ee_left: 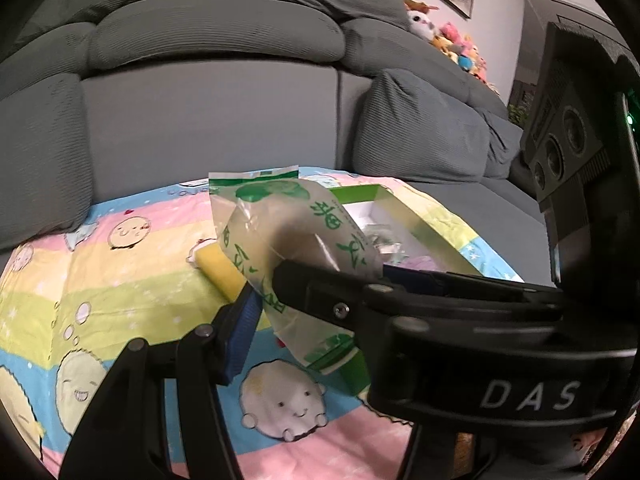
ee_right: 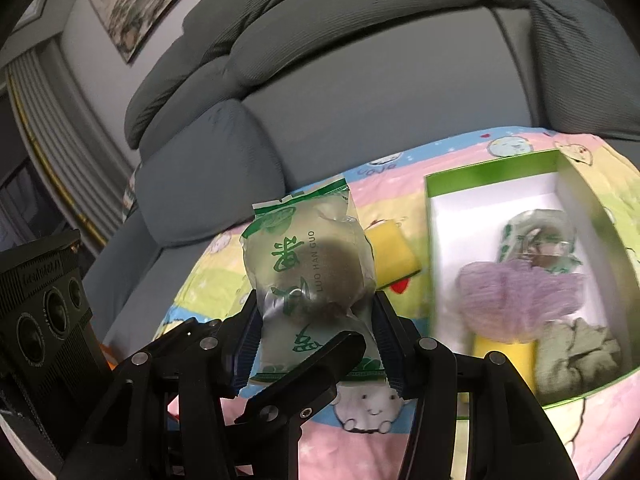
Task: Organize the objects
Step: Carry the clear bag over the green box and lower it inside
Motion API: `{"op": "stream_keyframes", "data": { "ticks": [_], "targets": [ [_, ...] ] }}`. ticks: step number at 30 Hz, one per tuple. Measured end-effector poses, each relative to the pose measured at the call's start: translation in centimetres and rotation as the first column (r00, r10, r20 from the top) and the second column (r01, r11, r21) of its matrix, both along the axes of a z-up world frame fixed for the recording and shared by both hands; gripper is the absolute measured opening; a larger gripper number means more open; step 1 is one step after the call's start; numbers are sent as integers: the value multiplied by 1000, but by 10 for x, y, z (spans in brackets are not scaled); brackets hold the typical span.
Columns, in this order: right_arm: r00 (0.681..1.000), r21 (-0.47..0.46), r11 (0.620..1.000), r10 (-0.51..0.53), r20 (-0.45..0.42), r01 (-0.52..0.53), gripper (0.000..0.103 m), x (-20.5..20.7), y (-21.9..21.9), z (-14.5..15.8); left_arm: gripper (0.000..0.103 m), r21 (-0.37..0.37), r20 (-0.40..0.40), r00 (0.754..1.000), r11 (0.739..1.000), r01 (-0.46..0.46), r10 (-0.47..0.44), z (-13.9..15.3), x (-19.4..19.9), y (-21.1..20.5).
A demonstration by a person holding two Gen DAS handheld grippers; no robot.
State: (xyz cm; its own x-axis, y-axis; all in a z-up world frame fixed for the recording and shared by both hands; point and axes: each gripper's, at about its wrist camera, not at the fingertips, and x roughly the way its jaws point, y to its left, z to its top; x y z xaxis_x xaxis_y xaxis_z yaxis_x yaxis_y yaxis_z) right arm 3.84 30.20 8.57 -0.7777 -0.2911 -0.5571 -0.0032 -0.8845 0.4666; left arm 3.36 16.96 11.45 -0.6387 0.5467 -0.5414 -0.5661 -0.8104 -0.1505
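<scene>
A clear packet with green print and a dark round fruit inside (ee_right: 310, 276) is held above the cloth. My right gripper (ee_right: 316, 336) is shut on its lower half, blue pads on both sides. My left gripper (ee_left: 312, 304) also holds the same packet (ee_left: 288, 236) between a blue pad and a black finger. A green-rimmed white box (ee_right: 492, 172) lies to the right, holding a similar packet (ee_right: 536, 240), a purple mesh puff (ee_right: 516, 292), a yellow piece (ee_right: 504, 360) and a grey-green cloth (ee_right: 576, 352). A yellow sponge (ee_right: 390, 252) lies on the cloth behind the packet.
A pastel cartoon-print cloth (ee_left: 120, 280) covers the surface. A grey sofa (ee_left: 200, 100) with cushions stands behind it. Plush toys (ee_left: 448, 36) sit on the sofa's far end. The other gripper's camera body (ee_left: 568, 148) is close on the right.
</scene>
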Motion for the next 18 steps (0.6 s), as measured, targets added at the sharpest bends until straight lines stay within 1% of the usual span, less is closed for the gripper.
{"op": "stream_keyframes", "data": {
  "ticks": [9, 15, 18],
  "targets": [
    [996, -37, 996, -81, 27, 81, 55, 8, 42, -8, 56, -24, 30, 996, 996, 81, -80, -5, -6, 38],
    [992, -70, 990, -117, 51, 120, 55, 1, 66, -17, 56, -49, 58, 991, 991, 121, -118, -10, -18, 58],
    [988, -86, 986, -133, 78, 140, 55, -6, 77, -25, 56, -56, 87, 988, 989, 136, -131, -17, -30, 68]
  ]
}}
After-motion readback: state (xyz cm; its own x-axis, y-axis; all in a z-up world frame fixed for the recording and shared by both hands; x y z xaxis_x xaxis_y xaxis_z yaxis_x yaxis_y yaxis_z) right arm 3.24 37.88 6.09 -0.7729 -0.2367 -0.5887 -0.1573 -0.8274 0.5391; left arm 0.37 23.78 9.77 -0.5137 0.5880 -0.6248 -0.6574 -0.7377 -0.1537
